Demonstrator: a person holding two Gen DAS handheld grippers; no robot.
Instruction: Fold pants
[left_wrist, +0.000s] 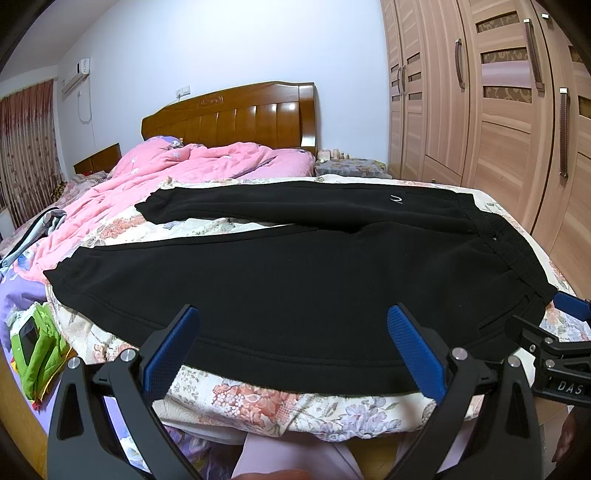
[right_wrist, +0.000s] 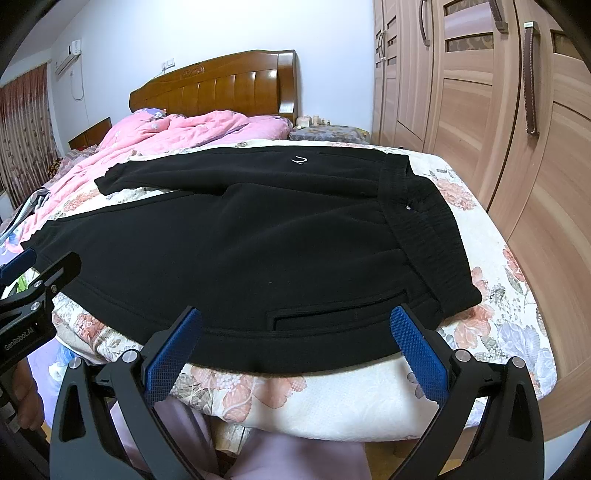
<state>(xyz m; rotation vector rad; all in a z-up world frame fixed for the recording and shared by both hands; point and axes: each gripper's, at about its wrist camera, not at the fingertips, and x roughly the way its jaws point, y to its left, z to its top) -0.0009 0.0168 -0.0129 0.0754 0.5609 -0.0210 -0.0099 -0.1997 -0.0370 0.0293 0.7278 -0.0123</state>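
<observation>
Black pants (left_wrist: 295, 280) (right_wrist: 258, 251) lie flat on the floral bedspread (left_wrist: 258, 398), waistband (right_wrist: 432, 240) to the right and both legs stretched left. The far leg bears a small white logo (right_wrist: 300, 160). My left gripper (left_wrist: 293, 310) hangs open over the near leg's front hem edge, nothing between its blue pads. Further right, my right gripper (right_wrist: 295, 310) is open above the hip pocket (right_wrist: 332, 314), also holding nothing. Each gripper shows at the side of the other's view: the right gripper (left_wrist: 550, 315) by the waistband corner, the left gripper (right_wrist: 44, 264) by the near leg.
A crumpled pink quilt (left_wrist: 177, 173) covers the bed's far left, below a wooden headboard (left_wrist: 236, 114). A tall wardrobe (left_wrist: 498, 110) stands close along the right. Green fabric (left_wrist: 40, 347) lies at the lower left. The person's pale-clad legs (right_wrist: 280, 454) are under the grippers at the bed's front edge.
</observation>
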